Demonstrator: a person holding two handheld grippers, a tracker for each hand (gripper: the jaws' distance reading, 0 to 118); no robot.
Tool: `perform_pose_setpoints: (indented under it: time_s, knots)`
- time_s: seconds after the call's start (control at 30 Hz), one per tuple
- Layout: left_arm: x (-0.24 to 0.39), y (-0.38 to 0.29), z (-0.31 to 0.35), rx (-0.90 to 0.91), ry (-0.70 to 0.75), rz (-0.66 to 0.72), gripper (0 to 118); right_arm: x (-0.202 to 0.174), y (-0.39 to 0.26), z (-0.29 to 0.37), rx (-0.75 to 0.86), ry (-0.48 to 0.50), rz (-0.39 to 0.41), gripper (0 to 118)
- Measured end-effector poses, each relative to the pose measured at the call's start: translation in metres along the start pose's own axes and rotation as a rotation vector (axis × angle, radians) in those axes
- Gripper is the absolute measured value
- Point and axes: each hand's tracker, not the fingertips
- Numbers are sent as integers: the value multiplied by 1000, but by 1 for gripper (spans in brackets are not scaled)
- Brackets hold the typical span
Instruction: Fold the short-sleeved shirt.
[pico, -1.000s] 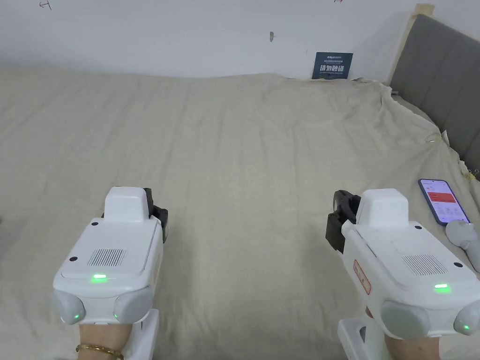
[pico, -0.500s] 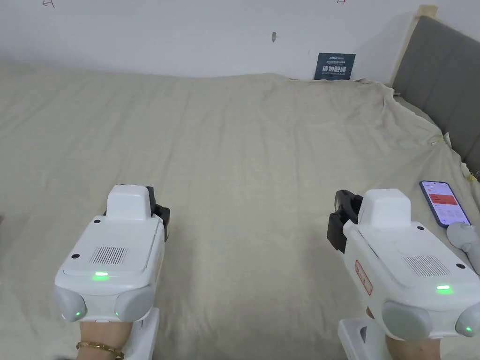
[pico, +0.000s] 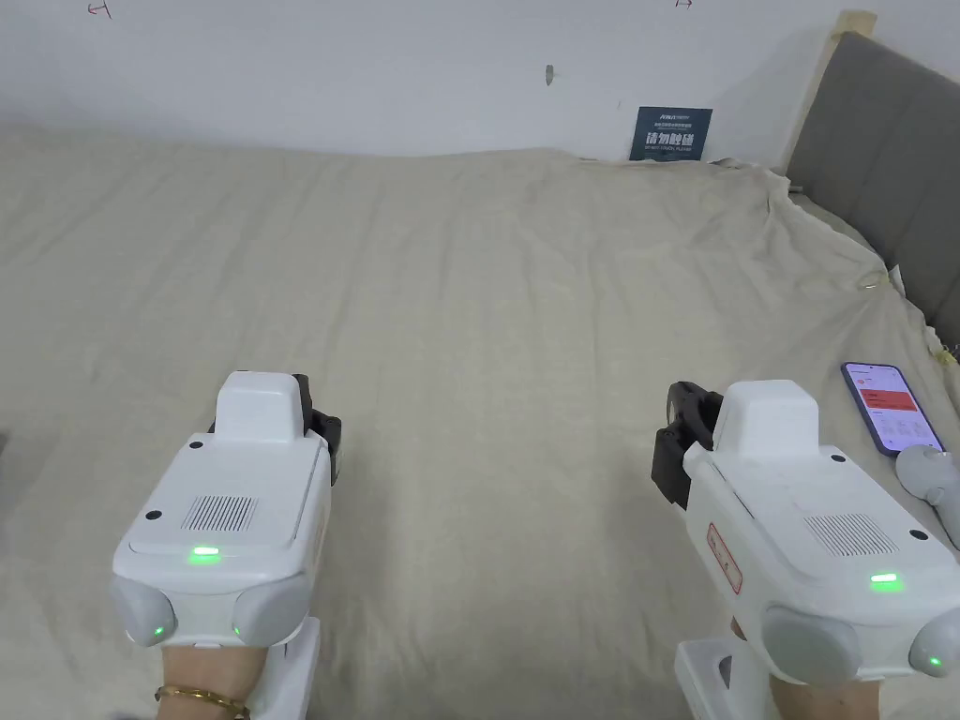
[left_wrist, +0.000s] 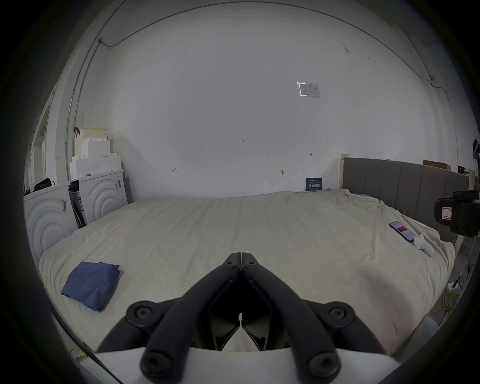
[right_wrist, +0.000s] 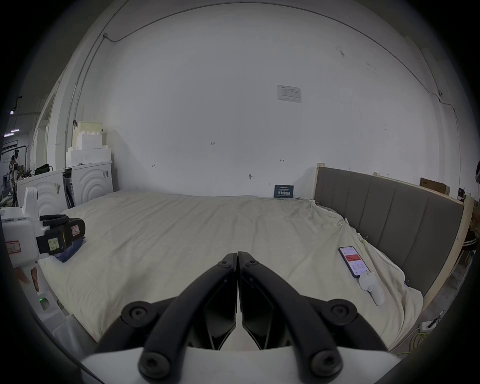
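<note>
The folded blue shirt (left_wrist: 91, 284) lies on the bed (left_wrist: 259, 228) left of the left gripper (left_wrist: 241, 257), the nearer one; both it and the right gripper (right_wrist: 237, 256) are closed and empty.

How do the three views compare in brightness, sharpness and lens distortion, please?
Head view: bright, even light, sharp, straight lines, soft shadows under the left gripper and right gripper. Left gripper view: dimmer fisheye with a dark round border, bending the bed. Right gripper view: the same fisheye dimness; the headboard curves.
</note>
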Motion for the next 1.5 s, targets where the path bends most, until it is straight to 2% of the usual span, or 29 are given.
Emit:
perform_pose_setpoints:
  time_s: [0.93, 0.97, 1.0, 1.03, 1.07, 1.13, 1.2, 1.27, 1.33, 1.37, 1.5]
  knots:
    - [0, -1, 1, 7, -1, -6, 0, -5, 0, 0, 2, 9, 0, 0]
    - [0, 0, 2, 11, -1, 3, 4, -4, 0, 0, 2, 8, -5, 0]
    - [-1, 0, 3, 14, -3, 16, 14, -3, 1, 0, 2, 11, -17, 2]
    - [-2, 1, 3, 12, -2, 32, 39, -1, 3, 0, -6, 21, -36, 16]
    - [-3, 3, 4, 6, -10, 53, 66, 1, 4, 0, -17, 27, -60, 43]
    - [-4, 6, 3, -20, -17, 79, 115, 6, 9, -1, -67, 53, -129, 109]
    - [-4, 10, 6, -34, -23, 95, 118, 11, 14, -4, -112, 71, -189, 117]
    - [-4, 13, 12, -63, -63, 136, 118, 21, 14, -4, -103, 118, -265, 117]
    - [-5, 16, 13, -125, -48, 194, 118, 27, 17, -9, -163, 144, -320, 117]
    - [-5, 15, 14, -154, -38, 219, 118, 25, 18, -8, -211, 137, -346, 117]
    - [1, -3, 22, -229, -20, 228, 118, 21, 18, -8, -394, -26, -415, 117]
